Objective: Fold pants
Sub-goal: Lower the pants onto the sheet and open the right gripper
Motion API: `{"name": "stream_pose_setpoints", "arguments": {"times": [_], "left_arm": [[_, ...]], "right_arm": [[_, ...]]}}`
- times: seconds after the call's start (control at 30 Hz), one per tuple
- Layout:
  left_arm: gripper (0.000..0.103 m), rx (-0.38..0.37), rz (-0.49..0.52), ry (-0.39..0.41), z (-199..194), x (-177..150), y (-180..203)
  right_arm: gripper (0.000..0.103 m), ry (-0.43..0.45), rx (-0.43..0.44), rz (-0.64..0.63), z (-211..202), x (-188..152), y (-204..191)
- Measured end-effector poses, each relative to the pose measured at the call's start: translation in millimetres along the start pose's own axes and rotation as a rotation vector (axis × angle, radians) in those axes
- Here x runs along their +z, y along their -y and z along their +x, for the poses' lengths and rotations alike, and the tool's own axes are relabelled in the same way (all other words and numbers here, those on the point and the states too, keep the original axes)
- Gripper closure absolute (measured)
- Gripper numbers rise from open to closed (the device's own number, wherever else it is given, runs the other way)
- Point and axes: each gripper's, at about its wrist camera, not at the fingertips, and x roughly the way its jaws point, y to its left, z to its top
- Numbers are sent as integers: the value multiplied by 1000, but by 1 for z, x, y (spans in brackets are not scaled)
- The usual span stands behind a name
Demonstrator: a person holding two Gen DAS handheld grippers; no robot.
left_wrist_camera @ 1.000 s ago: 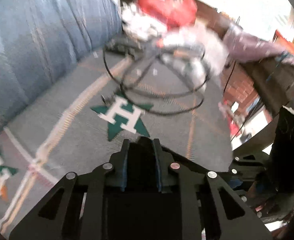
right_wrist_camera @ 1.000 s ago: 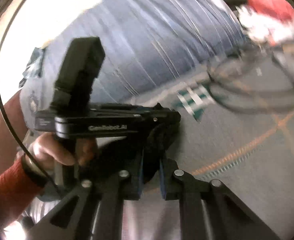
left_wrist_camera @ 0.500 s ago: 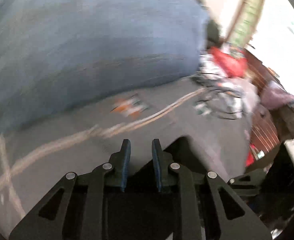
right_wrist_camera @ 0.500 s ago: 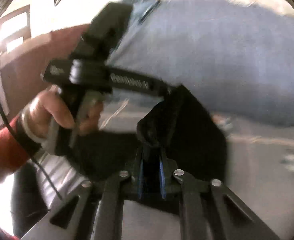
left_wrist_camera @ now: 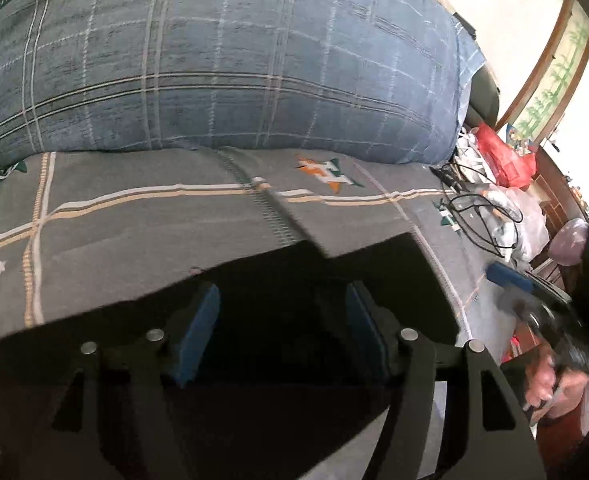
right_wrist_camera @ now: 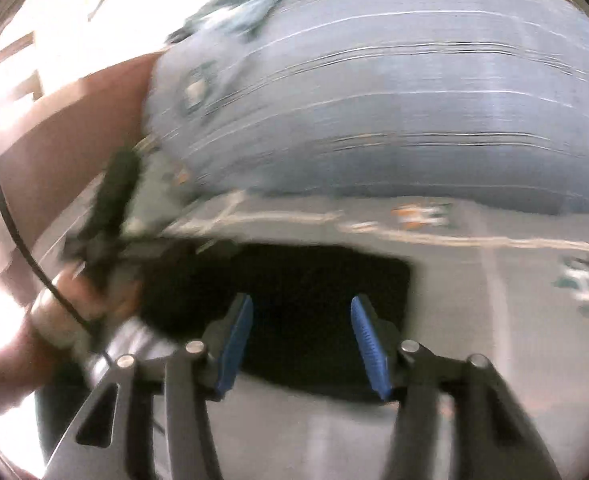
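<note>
Two pairs of blue-padded fingers stood spread wide, grasping nothing: the left gripper [left_wrist_camera: 282,320] and the right gripper [right_wrist_camera: 300,332] each hovered over the black fabric pants [left_wrist_camera: 294,280], which lay flat on the grey bed sheet with cream and orange stripes [left_wrist_camera: 134,216]. The pants looked like a dark, featureless slab with a straight far edge and a squared far-right corner; their near part was hidden behind the gripper frames.

From the left wrist, the right gripper's blue pad and the hand holding it showed at the right edge, along with a red plastic bag [left_wrist_camera: 502,152], clear plastic bags and black looped cables [left_wrist_camera: 478,216] on the far right of the bed. The right wrist view was blurred by motion, yet it showed the pants [right_wrist_camera: 294,276] as a compact rectangle and the person's left hand [right_wrist_camera: 90,292] gripping the other tool at the left.

A large blue plaid pillow [left_wrist_camera: 214,60] lay along the far side of the bed. Star emblems in green and orange marked the sheet, and a wood-framed picture of bamboo [left_wrist_camera: 554,76] hung on the right wall.
</note>
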Motion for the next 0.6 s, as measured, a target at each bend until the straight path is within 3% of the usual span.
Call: {"name": "stream_pose_setpoints", "arguments": {"times": [0.07, 0.27, 0.37, 0.6], "left_arm": [[38, 0, 0, 16, 3, -1, 12], [38, 169, -5, -41, 31, -9, 12], [38, 175, -35, -26, 30, -19, 5], [38, 185, -40, -25, 18, -27, 4]], "right_arm": [[71, 1, -16, 30, 9, -1, 9], [72, -58, 2, 36, 65, 2, 7], [72, -122, -17, 50, 96, -7, 10], [69, -85, -44, 13, 62, -10, 6]]}}
